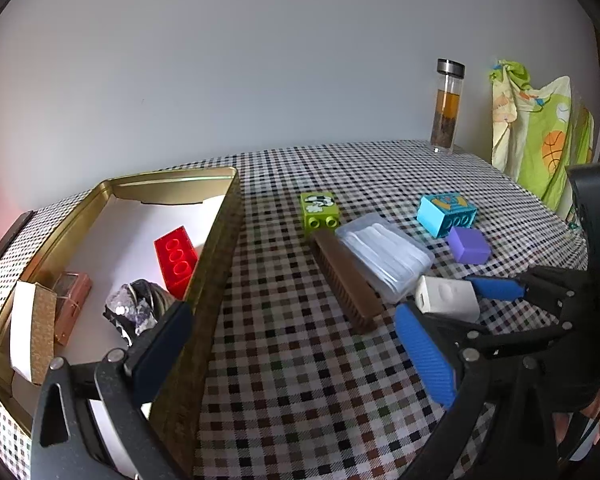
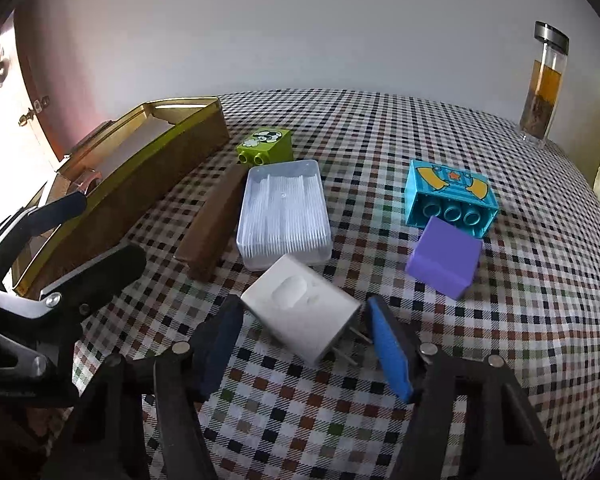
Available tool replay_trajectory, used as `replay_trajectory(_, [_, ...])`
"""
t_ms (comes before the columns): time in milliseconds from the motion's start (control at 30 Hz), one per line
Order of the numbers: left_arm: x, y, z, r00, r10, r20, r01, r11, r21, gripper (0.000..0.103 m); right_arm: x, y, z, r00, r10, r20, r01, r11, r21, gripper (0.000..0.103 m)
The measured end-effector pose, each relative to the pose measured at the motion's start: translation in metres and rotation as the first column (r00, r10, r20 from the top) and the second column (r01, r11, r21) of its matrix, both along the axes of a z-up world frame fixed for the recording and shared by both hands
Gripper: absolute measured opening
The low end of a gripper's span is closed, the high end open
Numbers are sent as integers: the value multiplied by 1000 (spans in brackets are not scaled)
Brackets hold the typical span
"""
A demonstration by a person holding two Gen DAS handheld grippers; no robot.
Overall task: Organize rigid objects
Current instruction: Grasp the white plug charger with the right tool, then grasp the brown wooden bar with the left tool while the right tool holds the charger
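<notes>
checkered cloth [image 2: 380,152] w/ scattered blocks, plain white wall [image 2: 300,20] behind.

White charger [image 2: 300,307] lies flat on the checked surface [image 2: 380,140], prongs toward camera, between the two pads of the right claw [image 2: 304,344], not visibly touched; clear lidded box [image 2: 284,212] of white sticks just behind it, touching or nearly so; brown brush [image 2: 214,224] alongside the box's left edge, bristles down; green brick [image 2: 266,146] behind both, studs facing forward; blue brick [image 2: 450,196] on its side, hollow underside showing; purple cube [image 2: 444,258] just in front of it; gold tin [image 1: 216,216] open at left, holding red brick [image 1: 176,260], dark crystal rock [image 1: 136,308], small pink box [image 1: 74,300], gold-and-white carton [image 1: 32,336]
</notes>
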State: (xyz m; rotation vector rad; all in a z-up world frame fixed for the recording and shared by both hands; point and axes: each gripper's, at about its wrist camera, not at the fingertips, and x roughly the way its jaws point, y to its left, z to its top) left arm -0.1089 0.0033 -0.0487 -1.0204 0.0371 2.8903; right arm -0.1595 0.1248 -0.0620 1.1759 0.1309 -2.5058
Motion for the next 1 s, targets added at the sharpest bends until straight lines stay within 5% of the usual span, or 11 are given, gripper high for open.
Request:
replay_trajectory(433, [0,19,5,999,-28,-19,28,999,-41,102,14,20,17,993,-68,-93,62,995,-74,62])
replay_trajectory(633, [-15,32,0,999,-40,19,41,997,-67,81,15,40,23,980,-135,-145,128,990,-59,62])
replay_trajectory(1000, [-44,31,-16,991,3,133,1,1000,-30,62,13,42,22,979,-145,-147,132,987,-93,62])
